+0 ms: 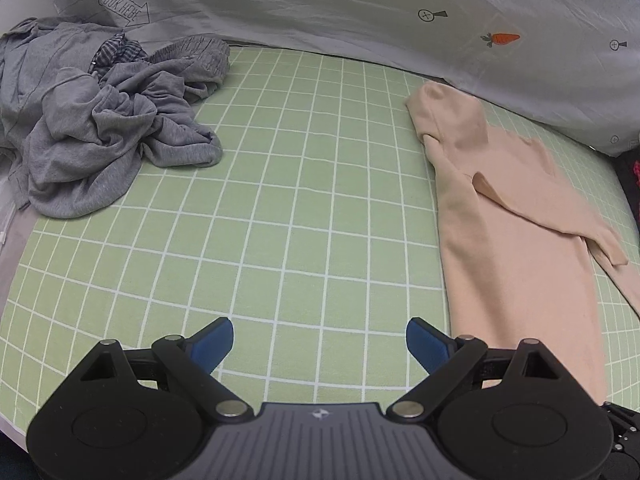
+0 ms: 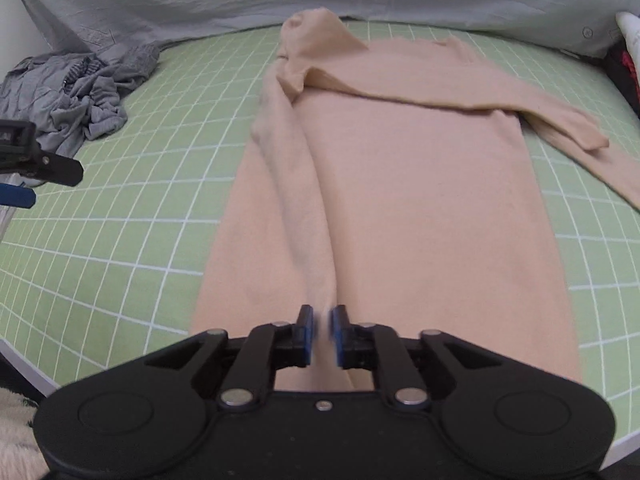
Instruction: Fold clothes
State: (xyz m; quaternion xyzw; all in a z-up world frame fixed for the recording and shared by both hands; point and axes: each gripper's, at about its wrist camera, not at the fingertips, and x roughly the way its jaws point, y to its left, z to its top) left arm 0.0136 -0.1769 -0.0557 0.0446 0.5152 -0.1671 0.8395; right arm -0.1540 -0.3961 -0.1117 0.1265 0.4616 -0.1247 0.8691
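A peach long-sleeved sweater [image 2: 420, 184] lies flat on the green grid-patterned bed sheet [image 2: 120, 232], one sleeve folded across the chest, the other laid down along the body. My right gripper [image 2: 324, 330] is shut on the cuff end of that long sleeve [image 2: 304, 208] near the hem. My left gripper [image 1: 320, 340] is open and empty above bare sheet, left of the sweater [image 1: 512, 240]. The left gripper also shows at the left edge of the right wrist view [image 2: 24, 176].
A crumpled pile of grey clothes [image 1: 92, 132] lies at the far left of the bed [image 2: 76, 100]. A grey printed duvet [image 1: 360, 12] runs along the back. The bed's white front edge [image 2: 24, 364] is at lower left. Dark red fabric [image 2: 628, 68] sits at the right.
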